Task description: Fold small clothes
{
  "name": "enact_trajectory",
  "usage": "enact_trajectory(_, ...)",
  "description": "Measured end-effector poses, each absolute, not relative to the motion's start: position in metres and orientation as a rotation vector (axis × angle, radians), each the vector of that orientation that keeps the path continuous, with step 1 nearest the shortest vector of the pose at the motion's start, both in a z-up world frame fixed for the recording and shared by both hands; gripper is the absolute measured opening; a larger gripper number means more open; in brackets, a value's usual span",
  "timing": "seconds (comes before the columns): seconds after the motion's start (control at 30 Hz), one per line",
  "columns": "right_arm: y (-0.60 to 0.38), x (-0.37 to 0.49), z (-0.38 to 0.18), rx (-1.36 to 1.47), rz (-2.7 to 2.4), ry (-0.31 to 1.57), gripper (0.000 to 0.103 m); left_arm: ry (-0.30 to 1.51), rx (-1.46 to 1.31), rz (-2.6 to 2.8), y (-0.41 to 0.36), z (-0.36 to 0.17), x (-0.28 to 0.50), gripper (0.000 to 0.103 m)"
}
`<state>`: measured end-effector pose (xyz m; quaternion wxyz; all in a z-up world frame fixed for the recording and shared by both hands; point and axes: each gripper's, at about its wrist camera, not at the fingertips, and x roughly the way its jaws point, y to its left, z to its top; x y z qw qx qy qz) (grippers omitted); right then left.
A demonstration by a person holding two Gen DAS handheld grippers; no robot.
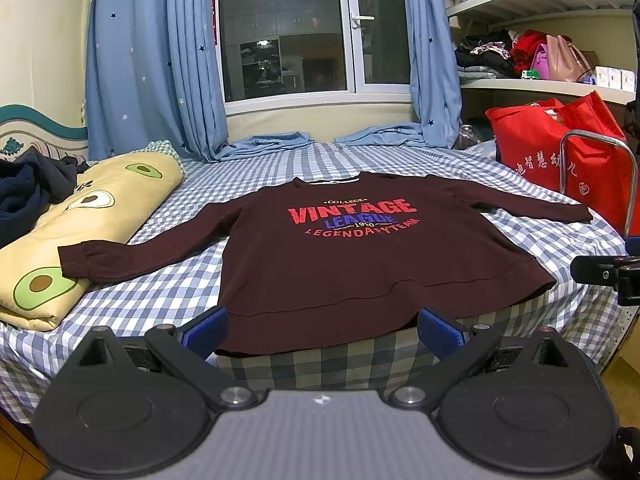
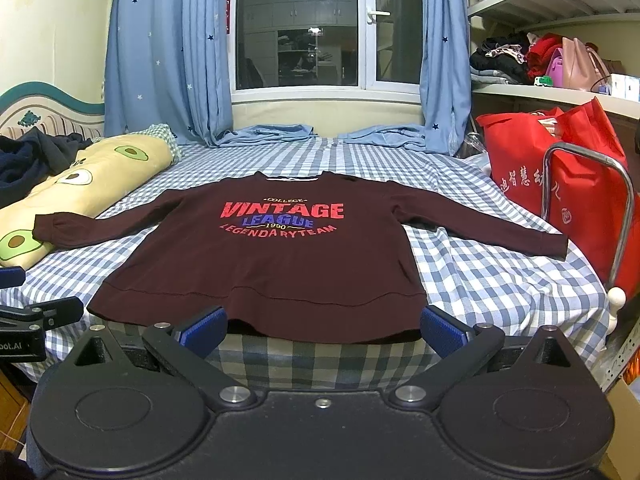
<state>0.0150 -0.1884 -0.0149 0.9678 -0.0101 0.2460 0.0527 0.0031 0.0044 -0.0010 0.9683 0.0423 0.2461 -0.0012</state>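
Note:
A dark maroon long-sleeved sweatshirt (image 1: 340, 264) with red "VINTAGE LEAGUE" print lies flat, front up, on the blue checked bed (image 1: 168, 292), sleeves spread to both sides, hem hanging at the near bed edge. It also shows in the right wrist view (image 2: 272, 268). My left gripper (image 1: 322, 330) is open and empty, just short of the hem, towards its left part. My right gripper (image 2: 324, 328) is open and empty, just short of the hem's right part. Each gripper's body shows at the edge of the other's view.
A rolled avocado-print quilt (image 1: 84, 224) lies left of the shirt, under its left cuff, with dark clothes (image 1: 24, 196) behind. A red bag (image 1: 560, 148) and a metal rail (image 2: 624, 208) stand at the right. Blue curtains (image 1: 152, 60) and a window are behind the bed (image 2: 480, 280).

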Motion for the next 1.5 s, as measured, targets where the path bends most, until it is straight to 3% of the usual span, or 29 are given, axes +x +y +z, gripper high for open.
enact_trajectory(1.5, -0.189, 0.0133, -0.0149, -0.019, 0.11, 0.486, 0.103, 0.496, 0.08, 0.011, 0.011, -0.0036, 0.0073, 0.102)
